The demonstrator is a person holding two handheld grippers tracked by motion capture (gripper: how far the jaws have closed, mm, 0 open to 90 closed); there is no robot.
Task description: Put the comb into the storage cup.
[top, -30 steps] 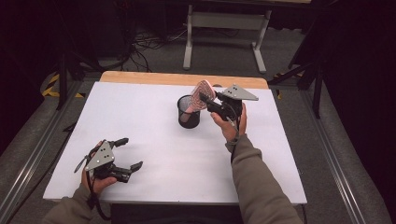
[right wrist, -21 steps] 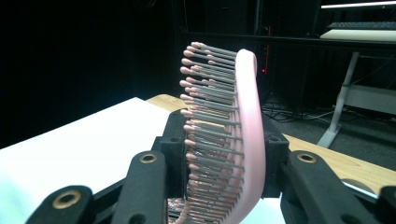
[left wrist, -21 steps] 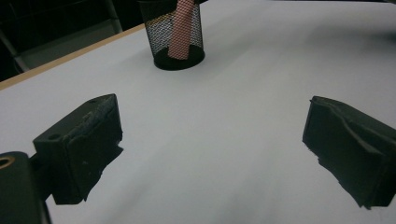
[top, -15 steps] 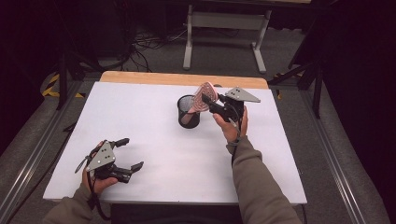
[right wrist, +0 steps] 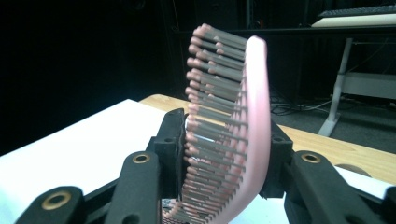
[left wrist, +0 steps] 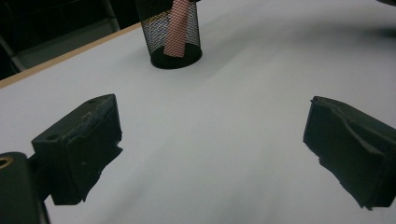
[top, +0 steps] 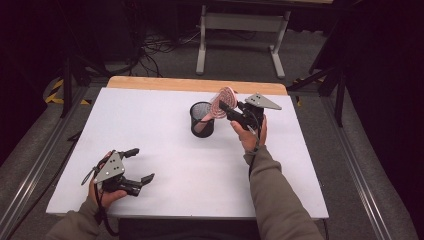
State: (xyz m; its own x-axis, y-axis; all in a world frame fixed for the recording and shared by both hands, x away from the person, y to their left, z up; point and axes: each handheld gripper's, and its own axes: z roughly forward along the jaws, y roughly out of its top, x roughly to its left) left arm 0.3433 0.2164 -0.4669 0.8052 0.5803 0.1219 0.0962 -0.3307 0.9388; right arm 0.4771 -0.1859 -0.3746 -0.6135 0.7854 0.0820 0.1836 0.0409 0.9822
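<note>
at frame centre, the right gripper [top: 223, 108] clamps a pink hairbrush [top: 220, 101], handle down inside the mesh cup [top: 202, 120]; the left gripper [top: 140, 165], lower left, gapes empty.

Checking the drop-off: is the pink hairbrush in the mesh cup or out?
In: the hairbrush handle stands inside the mesh cup, its head leaning out in the right gripper.

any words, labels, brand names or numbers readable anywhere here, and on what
None: no readable text stands on anything.
pink hairbrush: plain, no brand mark on the side that faces the cameras.
black mesh cup: no label.
right gripper and left gripper: their grey plates and black jaws carry no lettering.
white table top: blank.
The yellow and black stripes on the floor are hazard tape, not writing.
</note>
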